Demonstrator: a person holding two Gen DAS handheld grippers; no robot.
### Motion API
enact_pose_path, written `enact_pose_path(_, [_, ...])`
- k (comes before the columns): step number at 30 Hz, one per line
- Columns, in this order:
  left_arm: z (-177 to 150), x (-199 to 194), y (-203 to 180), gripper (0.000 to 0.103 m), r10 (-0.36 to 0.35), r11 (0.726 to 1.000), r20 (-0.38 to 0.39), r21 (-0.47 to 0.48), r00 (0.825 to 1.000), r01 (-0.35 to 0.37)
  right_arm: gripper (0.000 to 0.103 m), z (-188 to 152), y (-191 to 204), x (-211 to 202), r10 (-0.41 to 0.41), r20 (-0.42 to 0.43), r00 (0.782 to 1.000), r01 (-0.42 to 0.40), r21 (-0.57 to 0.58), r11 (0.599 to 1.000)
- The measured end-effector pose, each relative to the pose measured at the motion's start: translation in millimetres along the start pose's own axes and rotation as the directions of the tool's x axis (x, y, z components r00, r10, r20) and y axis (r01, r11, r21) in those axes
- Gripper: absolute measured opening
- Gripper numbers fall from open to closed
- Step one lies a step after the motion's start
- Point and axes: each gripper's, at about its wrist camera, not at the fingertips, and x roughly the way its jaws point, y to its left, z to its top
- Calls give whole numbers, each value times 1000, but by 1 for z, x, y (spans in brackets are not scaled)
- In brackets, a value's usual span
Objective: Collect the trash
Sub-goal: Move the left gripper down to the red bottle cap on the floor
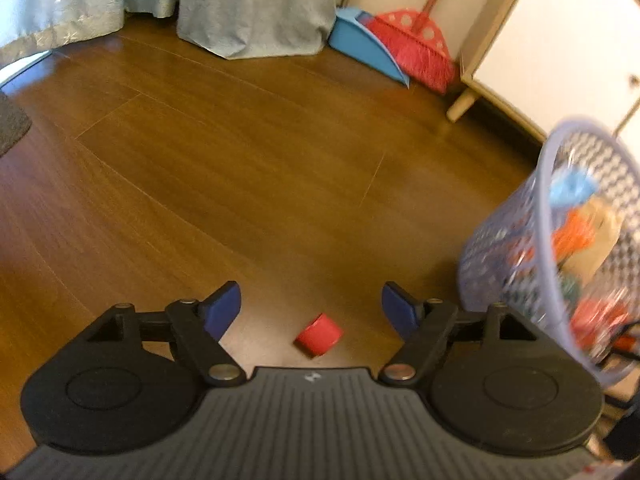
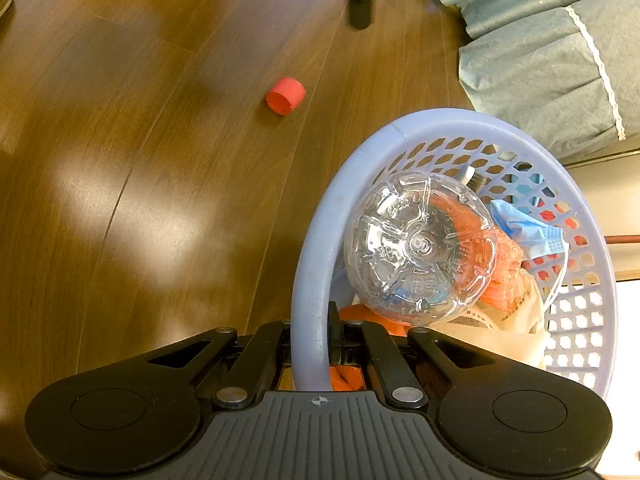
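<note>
Where my left wrist view looks down along its fingers, I log: left gripper [image 1: 311,309], jaws spread wide and empty, blue pads [image 1: 222,309] well apart. Red bottle cap [image 1: 319,335] lies on its side on the wooden floor [image 1: 240,184], low between the two pads and touching neither. Lilac mesh basket [image 1: 516,256], blurred and tilted, sits right of the cap, with mixed trash inside. Beyond the cap, at the wall: blue dustpan [image 1: 362,46], red broom [image 1: 416,50], grey-blue curtain [image 1: 256,8], white cabinet [image 1: 560,48] on a pale leg.

Right wrist view, I log: right gripper [image 2: 322,344], jaws drawn in narrow and clamped on the basket's rim, one finger on each side of it. Basket holds a clear plastic bottle [image 2: 420,246], base up, plus orange wrapping [image 2: 500,268], a blue face mask [image 2: 528,228] and a pale paper bag [image 2: 500,336]. Cap rests on bare floor, up and left of the basket, well apart from it. Blue-grey bedding [image 2: 540,52] lies right of the cap.
</note>
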Motion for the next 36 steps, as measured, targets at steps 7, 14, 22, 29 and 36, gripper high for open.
enact_pose_path(7, [-22,31,-7,74,30,992,-55,120,998,-23,0,0,0,0,-1,0,1000,1,1,1000])
enact_pose_path(14, [-29,42,-15,74,33,982,-63,186,997,-20,0,0,1,0,-5,0,1000,5,3,1000])
enact_pose_path(22, [-31,50,-18,74,37,973,-60,229,997,-23,0,0,-1,-1,-8,1,1000,8,3,1000])
enact_pose_path(29, [-44,63,-23,56,21,947,-46,321,999,-5,0,0,2,1,-13,2,1000,13,3,1000])
enact_pose_path(36, [-53,76,-28,51,20,916,-41,401,999,-2,0,0,3,4,-18,3,1000,18,4,1000])
